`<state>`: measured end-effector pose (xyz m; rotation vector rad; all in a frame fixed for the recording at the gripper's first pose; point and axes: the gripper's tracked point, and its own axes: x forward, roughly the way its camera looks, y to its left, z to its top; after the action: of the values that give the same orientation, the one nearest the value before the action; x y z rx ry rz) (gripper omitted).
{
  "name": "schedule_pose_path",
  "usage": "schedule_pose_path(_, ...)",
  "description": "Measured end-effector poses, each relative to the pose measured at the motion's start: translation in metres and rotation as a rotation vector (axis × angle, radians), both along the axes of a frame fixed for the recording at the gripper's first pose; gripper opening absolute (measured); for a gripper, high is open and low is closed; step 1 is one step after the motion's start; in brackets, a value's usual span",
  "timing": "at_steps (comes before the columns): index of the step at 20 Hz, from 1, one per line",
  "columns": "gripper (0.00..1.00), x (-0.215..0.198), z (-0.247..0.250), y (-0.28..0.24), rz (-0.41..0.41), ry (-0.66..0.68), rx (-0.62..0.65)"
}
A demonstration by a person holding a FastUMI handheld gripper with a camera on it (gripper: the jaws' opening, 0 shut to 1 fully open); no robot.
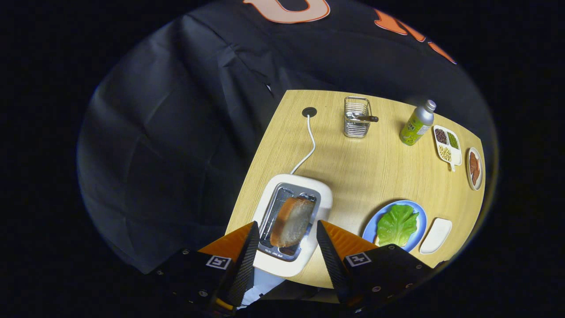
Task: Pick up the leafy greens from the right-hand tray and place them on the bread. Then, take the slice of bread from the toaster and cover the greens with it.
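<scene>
The gripper (286,229) hangs above the white toaster (295,221), its fingers spread wide and touching nothing — one to either side of the slice of bread (291,221) that stands up out of the toaster's slot. The slice lies in the gap between the two fingertips, clear of both.

The toaster sits at the near corner of the wooden tabletop (362,168). Just to its right is a blue plate (419,221), and on it the leafy greens (397,224) lie spread flat over a piece of bread, of which only a pale edge (376,241) shows at the near side. Beside the plate, further right of the toaster, rests a small white tray (436,235).

From the toaster's far side a white cord (309,145) runs across the wood to a dark round grommet (309,111) near the far edge. Beyond the toaster and to the right stands a wire utensil holder (356,117). Further right again, a green-labelled metal bottle (417,123) stands upright, and past it are a white divided dish of beans (447,146) and a small dish of reddish-brown food (474,168) — the things farthest from the toaster.
</scene>
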<state>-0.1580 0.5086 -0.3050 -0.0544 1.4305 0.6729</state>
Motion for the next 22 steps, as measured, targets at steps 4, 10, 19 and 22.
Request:
schedule_pose_path(4, 0.79, -0.012, -0.022, 0.007, 0.022, 0.001, -0.071)
schedule_pose_path(10, 0.71, -0.008, -0.049, 0.0, -0.025, 0.004, -0.169)
schedule_pose_path(19, 0.35, -0.008, -0.069, -0.005, -0.078, 0.036, -0.219)
schedule_pose_path(22, 0.19, -0.011, -0.07, -0.003, -0.066, 0.042, -0.201)
